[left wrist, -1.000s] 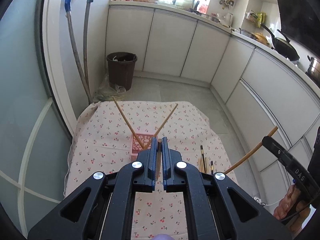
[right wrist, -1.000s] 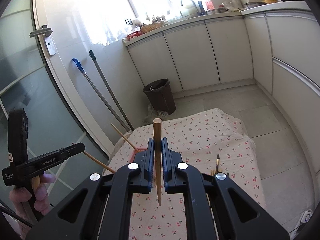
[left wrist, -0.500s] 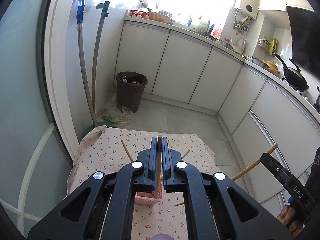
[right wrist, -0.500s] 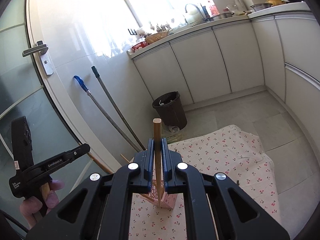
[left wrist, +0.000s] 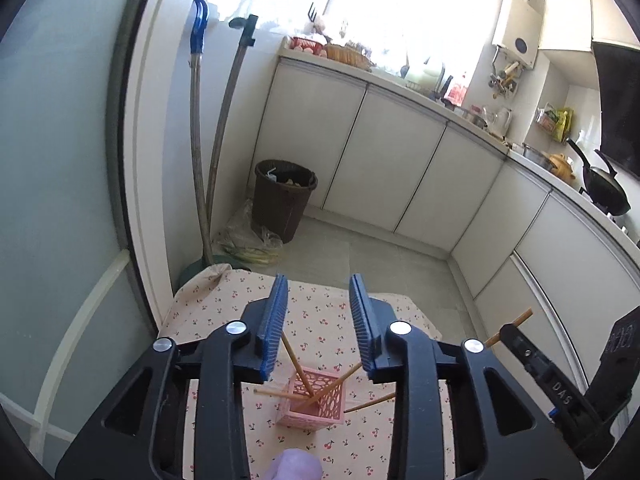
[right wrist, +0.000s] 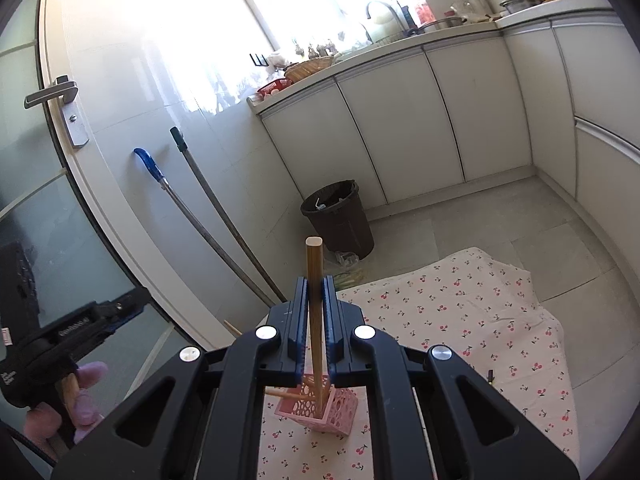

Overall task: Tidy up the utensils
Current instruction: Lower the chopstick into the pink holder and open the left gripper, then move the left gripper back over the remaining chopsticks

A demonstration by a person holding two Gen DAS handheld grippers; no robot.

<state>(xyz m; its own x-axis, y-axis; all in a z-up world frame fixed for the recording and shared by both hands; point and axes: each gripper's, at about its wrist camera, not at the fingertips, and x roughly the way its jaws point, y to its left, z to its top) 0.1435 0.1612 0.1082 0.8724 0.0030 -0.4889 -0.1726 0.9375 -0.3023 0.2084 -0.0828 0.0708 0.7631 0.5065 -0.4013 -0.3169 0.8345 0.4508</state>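
A pink lattice utensil basket [left wrist: 313,400] stands on the cherry-print tablecloth [left wrist: 320,320], below and just ahead of the left gripper [left wrist: 319,322], seen through the gap between its fingers. Several wooden chopsticks [left wrist: 297,364] lean out of the basket in different directions, some crossing at its mouth; one more chopstick [left wrist: 370,402] pokes out toward the right side of the basket, under the gripper's right finger, and whether it sits inside or lies on the cloth cannot be told. The left gripper is released, its blue-padded jaws spread wide with nothing between them.

In the right wrist view the same basket [right wrist: 320,408] sits directly under the right gripper [right wrist: 314,312]. This gripper is clenched on a single wooden chopstick [right wrist: 314,276], held upright; its blunt top end rises ahead of the fingertips and its lower end reaches down into the basket's mouth. Beyond the left side of this gripper, the person's left hand [right wrist: 72,396] wraps the handle of the other gripper.

Farther ahead of both grippers, past the table's far edge, a dark brown trash bin [left wrist: 285,198] stands on the tiled floor against white cabinets [left wrist: 384,160]. To the left of it two mop handles [left wrist: 200,152] lean on the wall beside the glass door [right wrist: 52,208].
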